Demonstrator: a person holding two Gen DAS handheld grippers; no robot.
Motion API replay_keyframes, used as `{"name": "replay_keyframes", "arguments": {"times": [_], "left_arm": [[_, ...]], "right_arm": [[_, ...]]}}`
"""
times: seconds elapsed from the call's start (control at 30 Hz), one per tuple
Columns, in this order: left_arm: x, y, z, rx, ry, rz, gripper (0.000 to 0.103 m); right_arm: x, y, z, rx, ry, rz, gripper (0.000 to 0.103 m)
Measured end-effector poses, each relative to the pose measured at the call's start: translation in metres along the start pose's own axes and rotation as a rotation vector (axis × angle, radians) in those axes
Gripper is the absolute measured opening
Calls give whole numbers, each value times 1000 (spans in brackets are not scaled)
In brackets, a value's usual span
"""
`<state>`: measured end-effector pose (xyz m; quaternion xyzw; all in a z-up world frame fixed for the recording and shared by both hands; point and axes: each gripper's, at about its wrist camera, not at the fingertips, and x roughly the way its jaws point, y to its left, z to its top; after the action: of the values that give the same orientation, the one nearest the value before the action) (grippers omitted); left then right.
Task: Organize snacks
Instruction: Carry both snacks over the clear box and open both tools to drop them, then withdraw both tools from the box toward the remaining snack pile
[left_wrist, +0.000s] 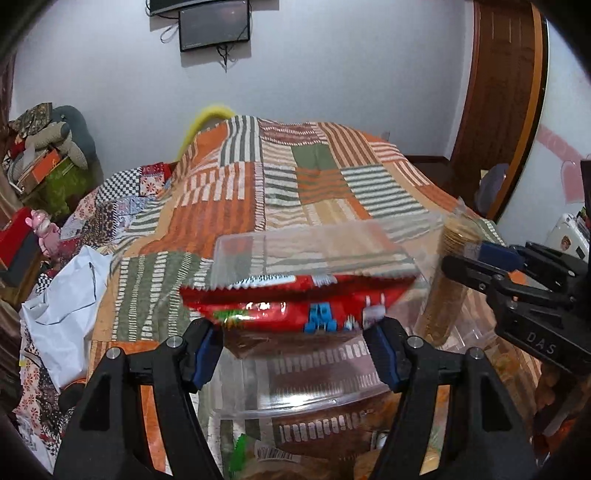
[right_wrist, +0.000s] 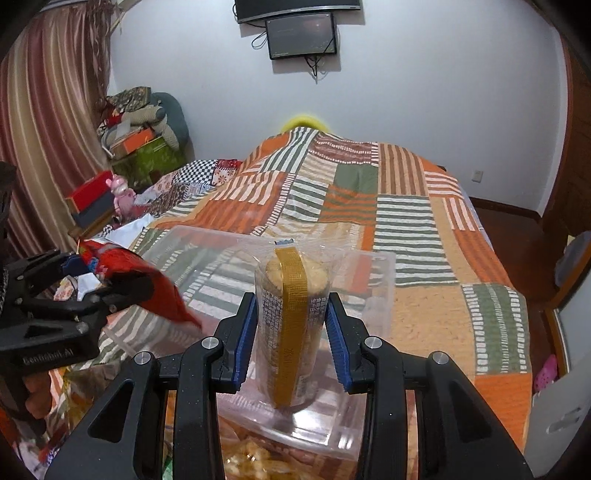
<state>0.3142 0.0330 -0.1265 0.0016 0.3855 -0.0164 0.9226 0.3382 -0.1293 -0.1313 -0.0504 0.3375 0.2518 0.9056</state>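
Note:
A red snack bag (left_wrist: 280, 295) lies crosswise between the blue pads of my left gripper (left_wrist: 295, 328), which is shut on it, just above an open clear plastic container (left_wrist: 314, 243). In the right wrist view my right gripper (right_wrist: 291, 301) is shut on an upright clear-wrapped stack of round biscuits (right_wrist: 288, 332) with a gold strip, held over the same container (right_wrist: 207, 251). The left gripper (right_wrist: 107, 277) shows at the left there with the red bag (right_wrist: 162, 291) hanging from it. In the left wrist view the right gripper (left_wrist: 476, 254) and its biscuit stack (left_wrist: 447, 295) are at the right.
The container rests on a bed with an orange, green and white patchwork cover (right_wrist: 424, 229). More snack packets (right_wrist: 251, 458) lie beneath the near edge. A white plastic bag (left_wrist: 62, 295), a red box (right_wrist: 92, 192) and a pink toy (left_wrist: 46, 232) sit left.

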Motion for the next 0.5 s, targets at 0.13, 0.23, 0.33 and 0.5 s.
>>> {"name": "replay_keyframes", "arguments": {"times": [0.13, 0.23, 0.33, 0.5], "left_arm": [[4, 1, -2, 2, 24, 6, 81], [2, 1, -3, 10, 6, 24, 89], [-4, 1, -2, 20, -9, 19, 90], [-16, -1, -4, 44, -38, 26, 90]], "right_arm": [[8, 7, 3, -17, 9, 15, 35], [14, 12, 2, -37, 29, 22, 37], [19, 13, 0, -47, 50, 36, 37], [12, 8, 1, -31, 38, 40, 37]]}}
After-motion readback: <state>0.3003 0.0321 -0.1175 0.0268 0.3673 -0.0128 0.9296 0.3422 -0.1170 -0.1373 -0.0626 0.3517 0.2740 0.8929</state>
